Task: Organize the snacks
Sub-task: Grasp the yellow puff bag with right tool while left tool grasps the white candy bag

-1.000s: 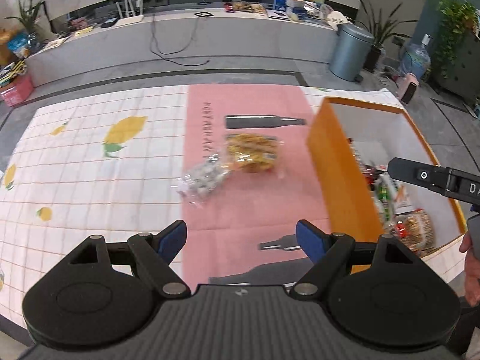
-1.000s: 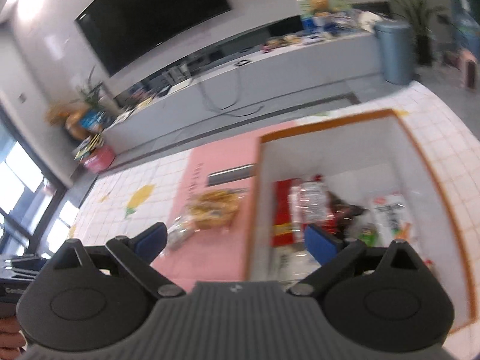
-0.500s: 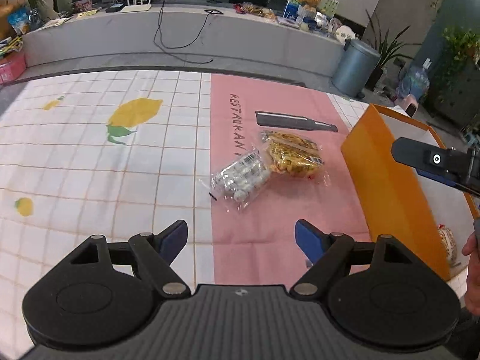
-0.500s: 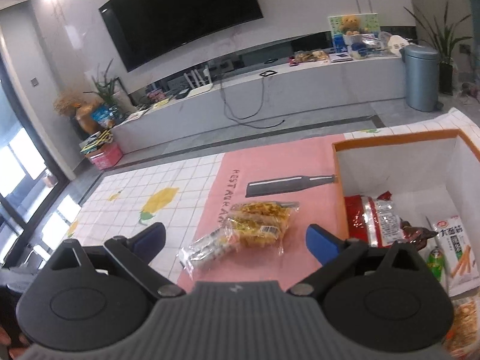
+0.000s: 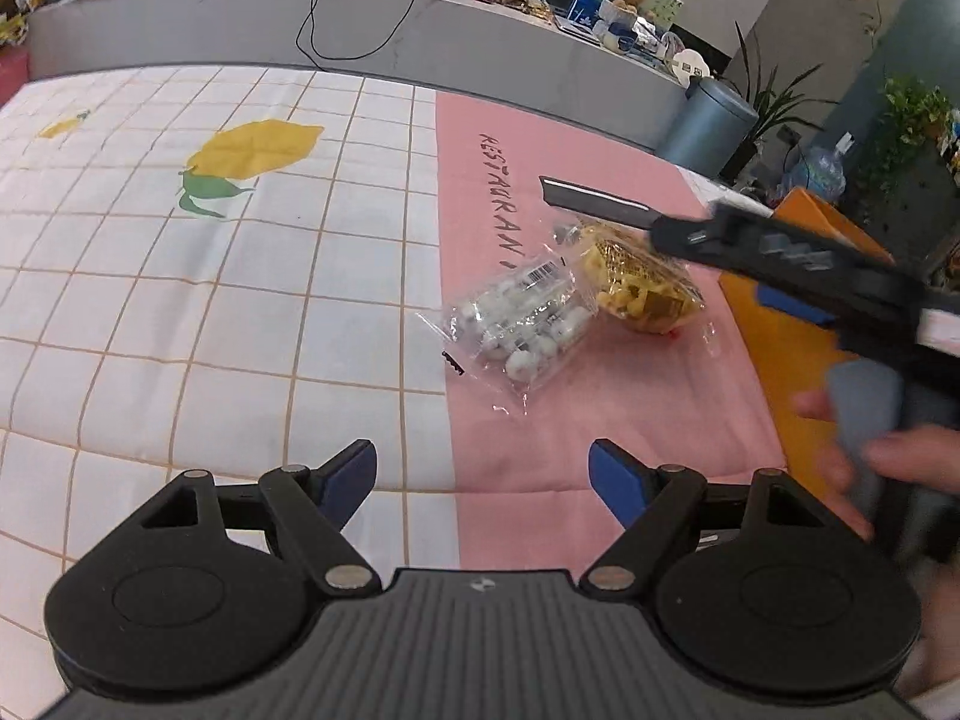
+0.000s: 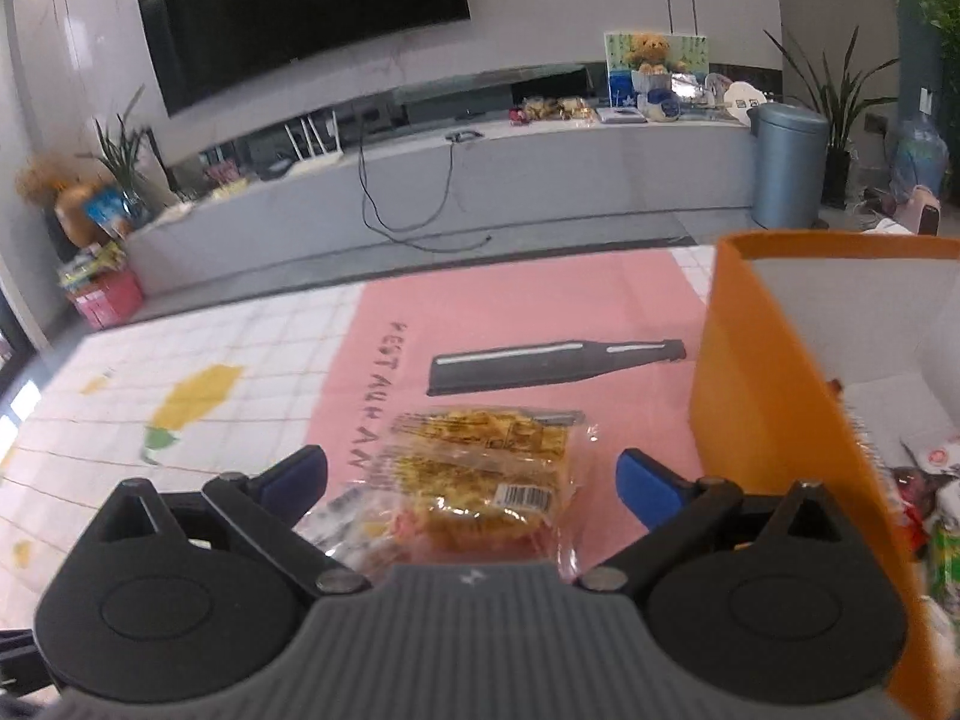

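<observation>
Right gripper [image 6: 471, 471], fingers spread, hovers over a crinkly clear bag of yellow snacks [image 6: 480, 474] lying just left of the orange box [image 6: 774, 396]. Left gripper [image 5: 483, 474], also spread, faces a silvery candy bag [image 5: 519, 324] beside it.

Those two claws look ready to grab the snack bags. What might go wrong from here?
The right gripper is open around the yellow snack bag, which overlaps the clear bag of white candies; closing may pinch both or drag the second one along. The crinkly wrapper may slip from the fingers. The orange box stands close beside it, so a lifted bag might catch its wall. The left gripper is open, away from both bags.
</observation>
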